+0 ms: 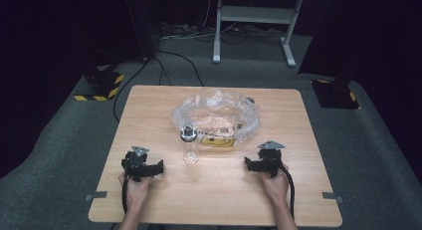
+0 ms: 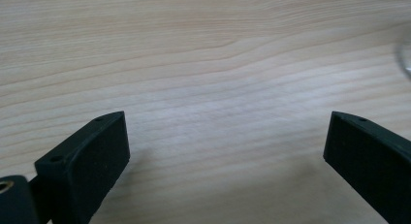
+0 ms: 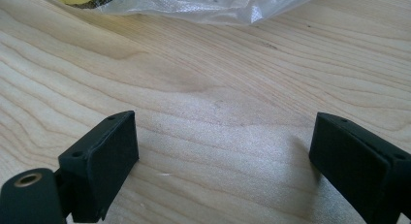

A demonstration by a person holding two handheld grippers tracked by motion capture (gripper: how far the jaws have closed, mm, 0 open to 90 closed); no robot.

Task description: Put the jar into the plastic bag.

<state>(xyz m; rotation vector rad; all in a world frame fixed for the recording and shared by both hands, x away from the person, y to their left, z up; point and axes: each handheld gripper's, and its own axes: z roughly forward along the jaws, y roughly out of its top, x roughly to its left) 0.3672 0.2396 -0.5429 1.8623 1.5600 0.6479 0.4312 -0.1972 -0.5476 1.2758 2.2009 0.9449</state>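
Note:
A small clear bottle (image 1: 189,145) with a metal cap stands upright near the middle of the wooden table (image 1: 149,105). Just behind it lies a crumpled clear plastic bag (image 1: 217,113) with a yellow label (image 1: 218,140) inside. My left gripper (image 1: 160,167) rests low on the table to the left of the bottle, held by a hand. It is open (image 2: 225,141), with bare wood between its jaws. My right gripper (image 1: 247,163) rests to the right of the bottle, also open (image 3: 223,144), and the bag's edge (image 3: 203,6) lies beyond it.
The table stands on grey carpet. A white desk frame (image 1: 254,21) and cables lie on the floor behind it. Black-and-yellow striped floor blocks (image 1: 102,85) sit at the far left and far right (image 1: 336,93).

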